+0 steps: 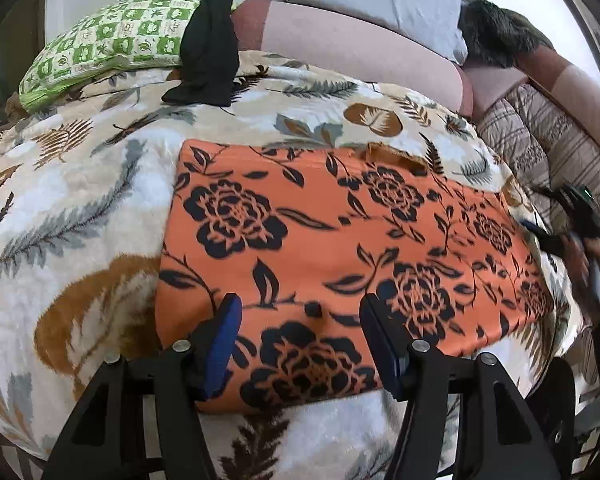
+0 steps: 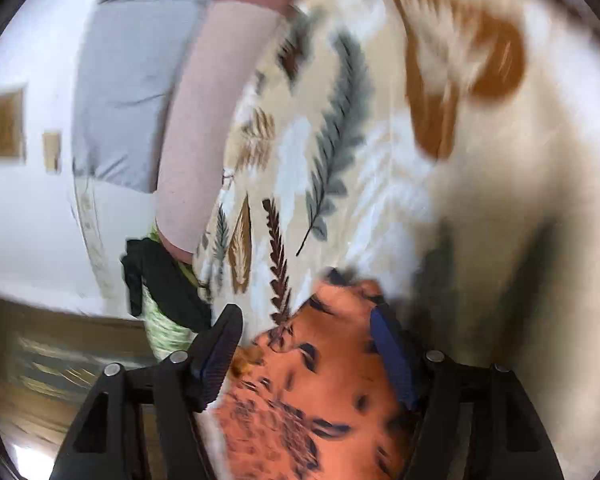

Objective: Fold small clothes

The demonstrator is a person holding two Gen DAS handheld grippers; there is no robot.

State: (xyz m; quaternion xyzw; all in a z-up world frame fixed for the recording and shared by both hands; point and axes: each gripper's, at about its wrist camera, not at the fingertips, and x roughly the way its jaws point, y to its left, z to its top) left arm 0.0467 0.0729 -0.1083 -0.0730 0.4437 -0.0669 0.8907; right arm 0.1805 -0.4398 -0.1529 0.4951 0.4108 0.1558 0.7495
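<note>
The left tongs [image 1: 300,312] stand wide apart over the near edge of the orange floral cloth [image 1: 340,248], gripping nothing. The right tongs [image 2: 306,316], blurred, also gape wide over its corner. The cloth lies flat on the leaf-patterned blanket [image 1: 80,184] covering the bed.

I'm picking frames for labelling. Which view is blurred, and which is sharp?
Right wrist view: strong motion smear across the leaf blanket and orange cloth. Left wrist view: mostly sharp, orange cloth crisp, only the right tongs blurred; fisheye bending in both.
</note>
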